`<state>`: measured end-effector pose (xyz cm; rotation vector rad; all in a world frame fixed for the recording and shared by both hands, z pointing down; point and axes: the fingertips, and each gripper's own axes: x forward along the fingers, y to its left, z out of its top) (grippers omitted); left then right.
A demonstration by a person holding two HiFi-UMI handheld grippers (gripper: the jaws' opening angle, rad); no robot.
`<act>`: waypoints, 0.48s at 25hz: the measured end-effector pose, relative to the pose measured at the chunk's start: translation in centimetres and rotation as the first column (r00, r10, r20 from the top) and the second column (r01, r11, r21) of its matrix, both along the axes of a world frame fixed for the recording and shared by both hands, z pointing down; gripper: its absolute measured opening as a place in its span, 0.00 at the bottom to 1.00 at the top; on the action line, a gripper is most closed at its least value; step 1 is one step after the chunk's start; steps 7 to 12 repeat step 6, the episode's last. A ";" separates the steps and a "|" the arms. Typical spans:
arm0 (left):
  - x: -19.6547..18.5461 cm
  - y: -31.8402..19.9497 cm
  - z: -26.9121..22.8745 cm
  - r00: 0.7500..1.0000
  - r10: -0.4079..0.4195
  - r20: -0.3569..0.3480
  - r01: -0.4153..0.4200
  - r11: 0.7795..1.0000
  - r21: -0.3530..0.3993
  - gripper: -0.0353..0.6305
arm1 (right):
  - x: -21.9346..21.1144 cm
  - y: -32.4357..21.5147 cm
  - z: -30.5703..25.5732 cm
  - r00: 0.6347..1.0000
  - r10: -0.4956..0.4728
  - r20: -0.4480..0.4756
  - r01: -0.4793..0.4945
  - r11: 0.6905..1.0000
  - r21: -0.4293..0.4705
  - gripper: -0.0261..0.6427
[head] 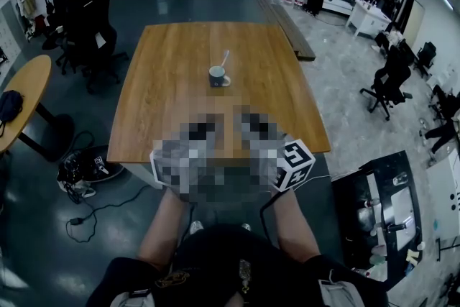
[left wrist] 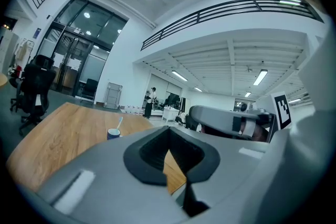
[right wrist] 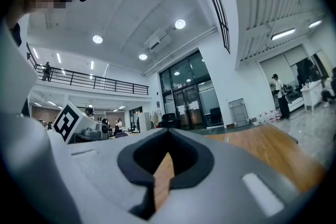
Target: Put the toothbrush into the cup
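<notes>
Left claw [left wrist: 173,173] and right claw [right wrist: 157,181] sit clenched, empty, at 6 o'clock; toothbrush [head: 224,58] stands in cup [head: 217,76] at 12.

Blue cup [head: 217,75], pale toothbrush [head: 225,58], brown wood-grain table [head: 180,104].

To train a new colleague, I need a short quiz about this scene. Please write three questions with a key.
1. True or false: the toothbrush stands in the cup.
2. Where on the table is the cup? A. near the middle B. at the left edge C. at the near edge
3. What do the left gripper and the right gripper hold?
Key: 1 true; 2 A; 3 nothing, both have their jaws together.
</notes>
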<state>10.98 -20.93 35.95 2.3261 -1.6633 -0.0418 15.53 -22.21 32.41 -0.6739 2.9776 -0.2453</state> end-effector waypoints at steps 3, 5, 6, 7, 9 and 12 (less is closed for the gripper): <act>0.0 -0.2 -0.1 1.000 0.000 0.000 0.000 1.000 0.003 0.06 | 0.1 -0.1 -0.3 1.000 -0.001 0.004 0.001 1.000 0.006 0.04; 0.0 -0.3 -0.1 1.000 0.004 0.001 -0.004 1.000 0.003 0.06 | -0.1 -0.2 -0.3 1.000 0.000 0.006 0.000 1.000 0.008 0.04; 0.0 -0.4 -0.1 1.000 0.007 0.001 -0.007 1.000 0.003 0.06 | -0.1 -0.3 -0.4 1.000 0.001 0.006 -0.001 1.000 0.008 0.04; 0.0 -0.4 -0.1 1.000 0.007 0.001 -0.007 1.000 0.003 0.06 | -0.1 -0.3 -0.4 1.000 0.001 0.006 -0.001 1.000 0.008 0.04; 0.0 -0.4 -0.1 1.000 0.007 0.001 -0.007 1.000 0.003 0.06 | -0.1 -0.3 -0.4 1.000 0.001 0.006 -0.001 1.000 0.008 0.04; 0.0 -0.4 -0.1 1.000 0.007 0.001 -0.007 1.000 0.003 0.06 | -0.1 -0.3 -0.4 1.000 0.001 0.006 -0.001 1.000 0.008 0.04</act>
